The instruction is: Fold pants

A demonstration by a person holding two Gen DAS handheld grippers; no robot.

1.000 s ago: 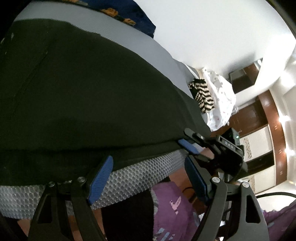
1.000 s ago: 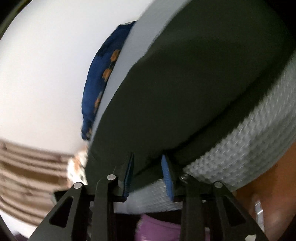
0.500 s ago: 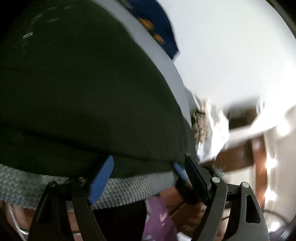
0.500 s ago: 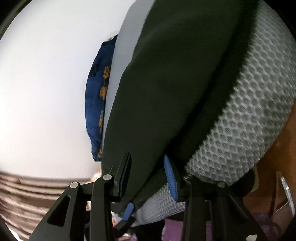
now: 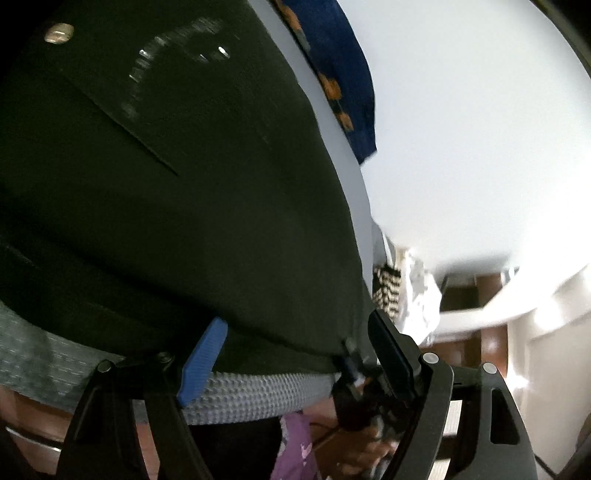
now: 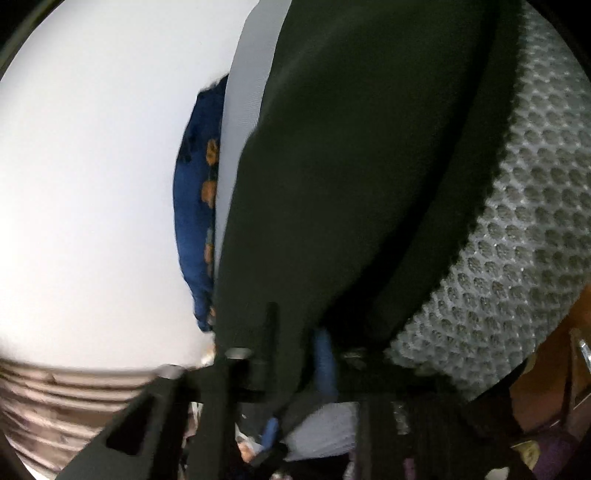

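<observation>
Lying spread over a grey honeycomb-textured mattress (image 6: 517,280), the dark pants (image 5: 177,206) look flat and at most partly folded; judging by the broad single expanse, most of the folding appears still to come.

- Pants: very dark, near-black cloth filling the left and centre of the left wrist view and the centre of the right wrist view. A metal button (image 5: 58,33) and the curved stitching of a pocket show at upper left of the left wrist view, so the waist end lies there. The near hem runs along the mattress edge at the bottom of both views.
- Right gripper (image 6: 295,354): jaws drawn in narrow, pinching the pants' near edge at lower centre; much blurred.
- Left gripper (image 5: 295,350): jaws wide apart, blue pad (image 5: 203,360) at the hem, nothing clamped.
- Other: blue cloth with orange print (image 5: 332,66) beyond the pants, upper centre; striped item (image 5: 386,288) at right centre.
</observation>
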